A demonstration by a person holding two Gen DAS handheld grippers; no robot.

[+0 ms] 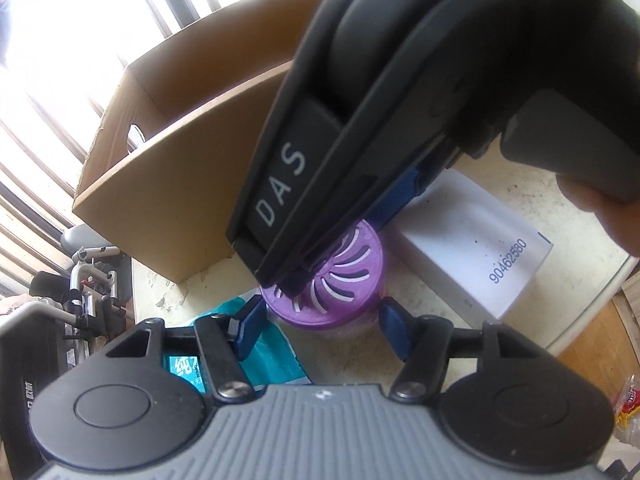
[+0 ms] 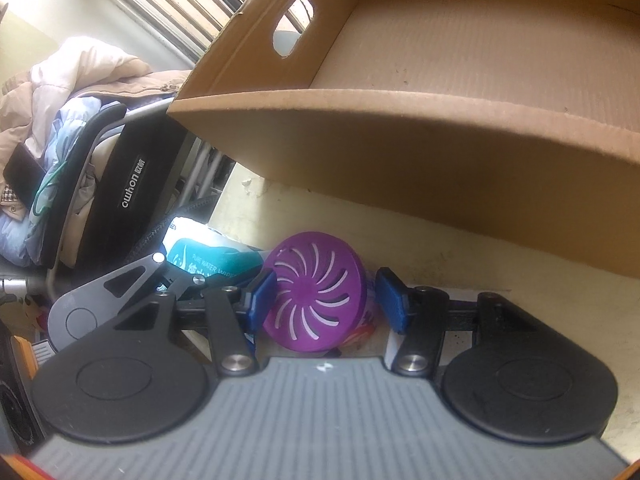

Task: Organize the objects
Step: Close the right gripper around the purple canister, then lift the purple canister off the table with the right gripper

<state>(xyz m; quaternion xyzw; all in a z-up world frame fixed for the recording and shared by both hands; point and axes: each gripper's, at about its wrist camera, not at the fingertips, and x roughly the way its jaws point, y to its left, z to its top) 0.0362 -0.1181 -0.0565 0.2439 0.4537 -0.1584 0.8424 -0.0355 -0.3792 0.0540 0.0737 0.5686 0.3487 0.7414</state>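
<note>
- Left gripper: blue pads either side of the purple vented container; contact unclear.
- Right gripper: straddles the same container; left pad touching, right pad just apart.
- Container: on the table, in front of the cardboard box.
- Beside it: white box, teal wipes packet.

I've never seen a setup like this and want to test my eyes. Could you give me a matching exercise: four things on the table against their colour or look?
Things:
1. jar lid
2. big open box
3. flat box
4. wipes pack

Looks:
A. white, with printed digits
B. teal
C. purple, with curved slots
D. brown cardboard, with a handle hole

Pairs: 1-C, 2-D, 3-A, 4-B
</note>
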